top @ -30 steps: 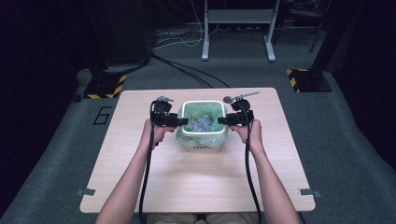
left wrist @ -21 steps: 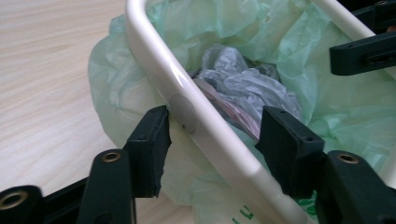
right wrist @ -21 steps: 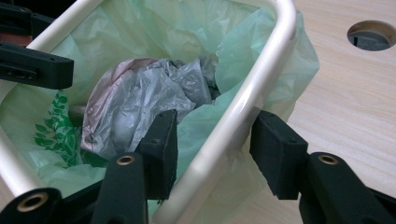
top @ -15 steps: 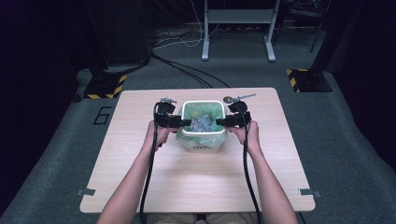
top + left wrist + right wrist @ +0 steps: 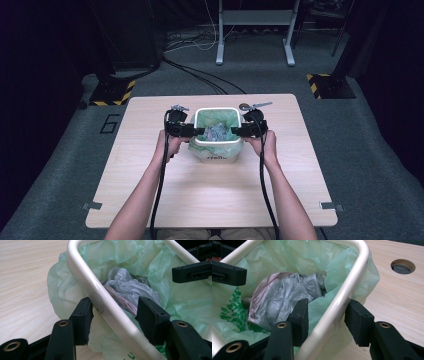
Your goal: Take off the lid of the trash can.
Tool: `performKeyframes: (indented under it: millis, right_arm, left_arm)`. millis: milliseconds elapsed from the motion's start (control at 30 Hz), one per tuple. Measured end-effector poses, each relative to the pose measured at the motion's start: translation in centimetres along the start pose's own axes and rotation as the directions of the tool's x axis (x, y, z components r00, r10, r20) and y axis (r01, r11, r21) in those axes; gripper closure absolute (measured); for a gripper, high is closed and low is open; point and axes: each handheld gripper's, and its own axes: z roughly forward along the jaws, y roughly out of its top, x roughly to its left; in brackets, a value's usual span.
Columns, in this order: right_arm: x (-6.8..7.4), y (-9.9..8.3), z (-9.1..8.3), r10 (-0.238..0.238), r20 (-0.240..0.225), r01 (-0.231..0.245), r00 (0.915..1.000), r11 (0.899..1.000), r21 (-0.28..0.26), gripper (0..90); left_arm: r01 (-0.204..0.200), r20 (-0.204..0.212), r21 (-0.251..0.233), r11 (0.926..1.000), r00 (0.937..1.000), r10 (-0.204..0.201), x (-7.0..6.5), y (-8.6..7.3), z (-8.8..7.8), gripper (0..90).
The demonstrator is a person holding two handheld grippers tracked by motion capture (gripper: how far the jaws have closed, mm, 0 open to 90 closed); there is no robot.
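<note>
Bin rim (image 5: 110,315) between left gripper (image 5: 115,315) jaws, right gripper (image 5: 325,317) likewise

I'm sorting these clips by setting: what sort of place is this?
Most likely a lab or recording studio, not a home: a bare wooden table stands on grey carpet among floor cables, yellow-black striped stand bases and dark surroundings. The small lined bin looks like a staged prop.

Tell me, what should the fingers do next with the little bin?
Probably squeeze shut. Each gripper straddles the bin rim, left gripper and right gripper, with gaps beside the fingers, so neither grips the green liner yet.
</note>
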Motion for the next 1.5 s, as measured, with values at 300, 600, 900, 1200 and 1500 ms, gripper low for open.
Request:
performKeyframes:
  millis: [300, 600, 900, 1200, 1500]
  right_arm:
    - [0.0, -0.3, 0.1, -0.016, 0.004, 0.016, 0.9999, 0.999, -0.03, 54.3]
    - [-0.1, -0.3, 0.1, -0.004, -0.01, 0.004, 0.9999, 0.999, -0.034, 55.0]
    - [0.0, 0.0, -0.1, 0.007, -0.009, -0.008, 0.9999, 1.0, -0.009, 54.5]
    - [0.7, 0.5, -0.8, -0.004, 0.027, 0.004, 0.9996, 1.0, -0.014, 54.0]
    - [0.9, 0.5, -0.9, 0.008, 0.04, -0.008, 0.9992, 1.0, -0.016, 54.3]
  left_arm:
    - [-0.003, -0.001, -0.004, 1.0, 1.0, 0.003, 0.0, 0.0, 0.0, 46.5]
    - [-0.059, -0.058, 0.003, 0.9982, 0.9966, 0.059, -0.6, 0.1, -0.1, 48.0]
    - [-0.046, -0.052, 0.012, 0.9989, 0.9976, 0.047, -0.5, 0.2, -0.2, 47.9]
    - [-0.042, -0.083, 0.001, 0.9991, 0.9956, 0.042, -0.8, 0.5, -0.8, 46.8]
    - [-0.013, -0.058, 0.027, 0.9995, 0.9982, 0.014, -0.4, 0.3, -0.3, 48.8]
